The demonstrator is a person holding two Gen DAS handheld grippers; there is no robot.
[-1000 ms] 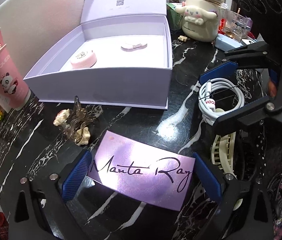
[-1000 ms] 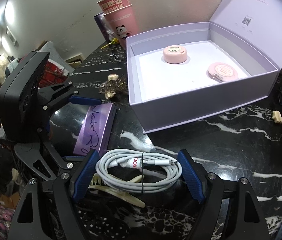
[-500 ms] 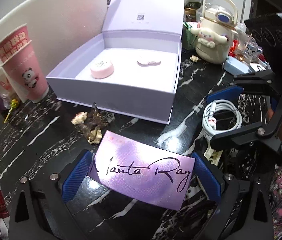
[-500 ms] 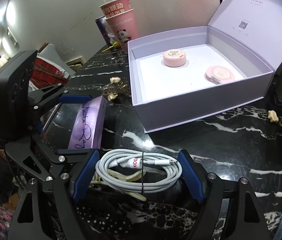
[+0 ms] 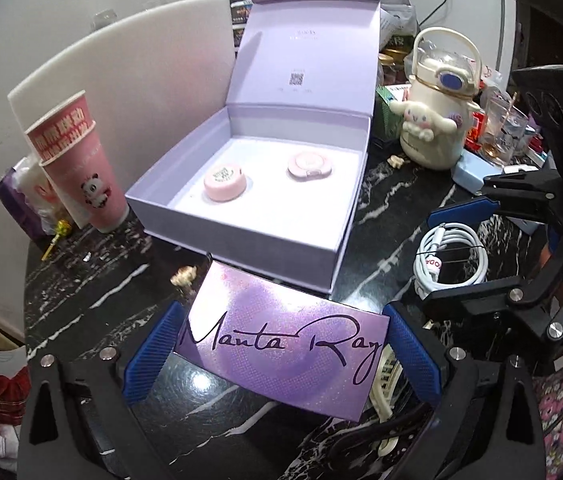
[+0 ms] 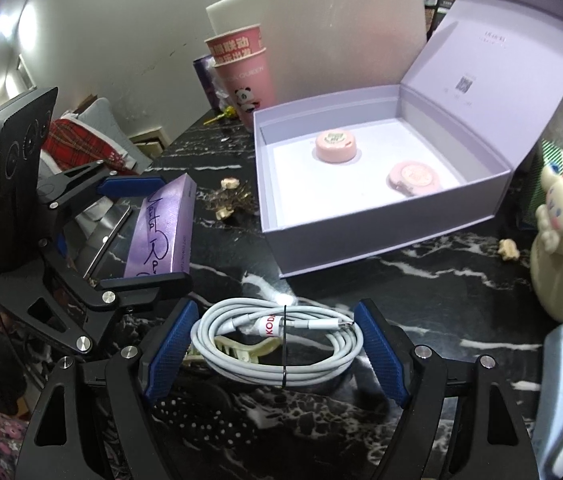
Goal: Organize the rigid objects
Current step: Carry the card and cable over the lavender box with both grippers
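My left gripper [image 5: 281, 344] is shut on a flat purple "Manta Ray" box [image 5: 281, 340] and holds it above the black marble table, in front of the open lilac gift box [image 5: 257, 236]. My right gripper [image 6: 277, 344] is shut on a coiled white cable [image 6: 281, 340], lifted over a cream hair clip [image 6: 241, 350]. The gift box [image 6: 393, 228] holds a pink round tin [image 5: 224, 181] and a flatter pink disc [image 5: 308, 165]. The left gripper with the purple box [image 6: 161, 232] shows in the right wrist view.
Stacked pink paper cups [image 5: 81, 168] stand left of the gift box. A cream character bottle [image 5: 433, 128] and a glass [image 5: 501, 128] stand at the right. A clear hair claw [image 6: 229, 200] and small beige pieces [image 6: 508, 249] lie on the table.
Both grippers have risen and pulled back from the table with their loads. The purple box and the cable are now lifted; the gift box looks farther away and lower.
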